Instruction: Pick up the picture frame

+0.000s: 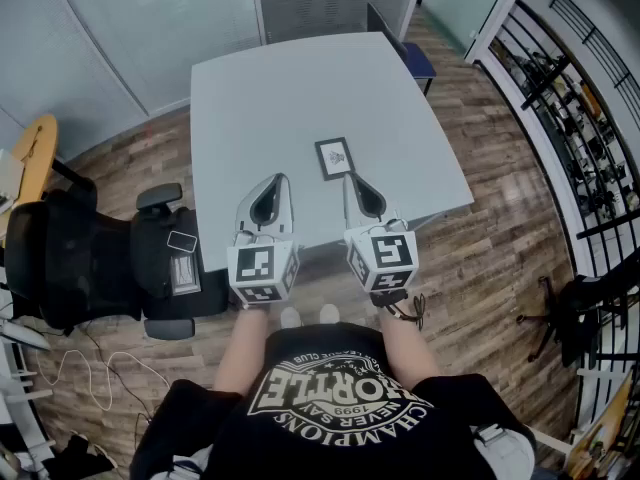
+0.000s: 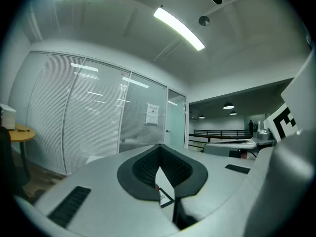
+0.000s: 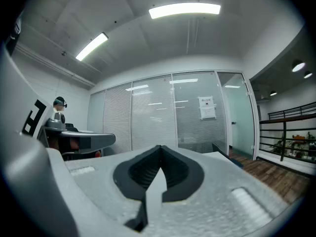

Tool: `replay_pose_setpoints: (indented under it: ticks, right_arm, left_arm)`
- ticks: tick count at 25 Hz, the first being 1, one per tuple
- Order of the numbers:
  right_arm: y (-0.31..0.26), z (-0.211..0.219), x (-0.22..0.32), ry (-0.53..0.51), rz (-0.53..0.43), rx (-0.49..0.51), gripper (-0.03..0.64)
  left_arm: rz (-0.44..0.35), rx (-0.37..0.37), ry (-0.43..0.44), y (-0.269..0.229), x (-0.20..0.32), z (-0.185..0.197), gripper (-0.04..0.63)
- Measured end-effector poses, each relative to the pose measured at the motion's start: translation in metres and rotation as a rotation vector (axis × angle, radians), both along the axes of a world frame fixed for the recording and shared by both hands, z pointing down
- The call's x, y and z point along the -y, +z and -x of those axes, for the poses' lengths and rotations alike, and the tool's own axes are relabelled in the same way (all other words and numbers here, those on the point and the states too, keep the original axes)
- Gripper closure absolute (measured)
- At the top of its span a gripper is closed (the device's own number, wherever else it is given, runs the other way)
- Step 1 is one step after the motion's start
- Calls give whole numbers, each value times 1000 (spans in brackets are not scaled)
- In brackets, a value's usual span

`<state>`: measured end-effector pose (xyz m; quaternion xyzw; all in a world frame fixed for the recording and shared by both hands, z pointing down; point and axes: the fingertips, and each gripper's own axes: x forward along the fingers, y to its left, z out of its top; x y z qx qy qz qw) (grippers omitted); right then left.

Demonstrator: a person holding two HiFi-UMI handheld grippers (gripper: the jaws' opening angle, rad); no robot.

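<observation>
A small dark-framed picture frame (image 1: 333, 157) lies flat on the grey table (image 1: 300, 88), a little in from its near edge. My left gripper (image 1: 281, 180) hovers just short of the frame, to its left, with its jaws together and nothing between them. My right gripper (image 1: 351, 180) hovers just short of the frame on its right, also shut and empty. In the left gripper view the black pads meet at the left gripper's (image 2: 159, 149) tips, and a corner of the frame (image 2: 165, 197) shows below them. The right gripper (image 3: 160, 149) view shows its pads closed over bare table.
A black office chair (image 1: 90, 258) stands left of the table and a blue chair (image 1: 415, 63) at its far right corner. A yellow round table (image 1: 35, 153) is at the far left. A black railing (image 1: 580, 118) runs along the right, over wooden floor (image 1: 500, 258).
</observation>
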<state>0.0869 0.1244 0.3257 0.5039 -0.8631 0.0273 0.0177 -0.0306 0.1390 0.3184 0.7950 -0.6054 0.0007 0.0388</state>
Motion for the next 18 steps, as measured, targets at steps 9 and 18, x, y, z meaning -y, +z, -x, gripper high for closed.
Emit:
replay_pose_setpoints:
  ticks: [9,18]
  right_arm:
    - [15,-15,2,-35,34,40,620]
    - [40,21,41,-93,74,41,618]
  left_arm:
    - [28,11,-20,15,-8,-15,592]
    - [84,13,-25,45,27,5,593]
